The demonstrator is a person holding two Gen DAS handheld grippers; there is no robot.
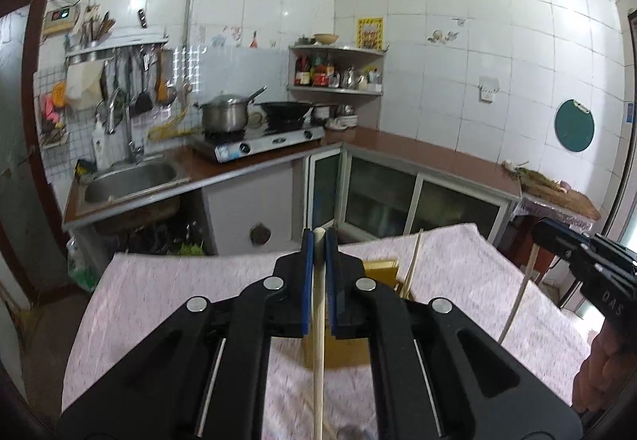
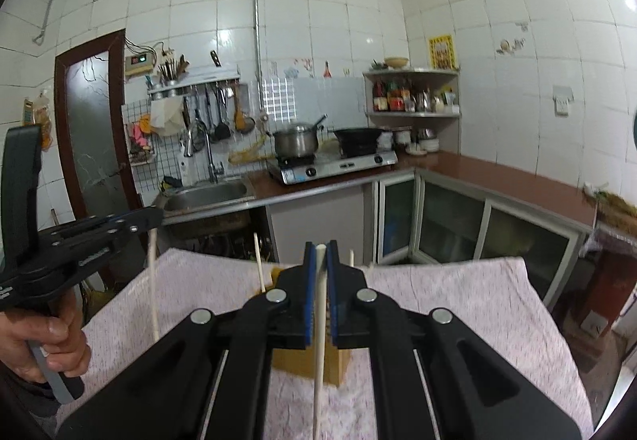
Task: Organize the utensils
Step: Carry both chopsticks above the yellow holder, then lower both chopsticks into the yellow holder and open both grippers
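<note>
Chopsticks (image 1: 412, 264) stand in box (image 1: 382, 266) beyond left claw (image 1: 318, 241).

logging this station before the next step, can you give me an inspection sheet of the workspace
surface: table under a pink cloth.
job's things: one chopstick in the left tongs, another chopstick in the right tongs; cardboard box with chopsticks standing in it.
clutter: nothing seen on the cloth.
grippers: both shut on a chopstick, raised above the box.
cables: nothing seen.
surroundings: sink, stove with pots, corner shelf.
</note>
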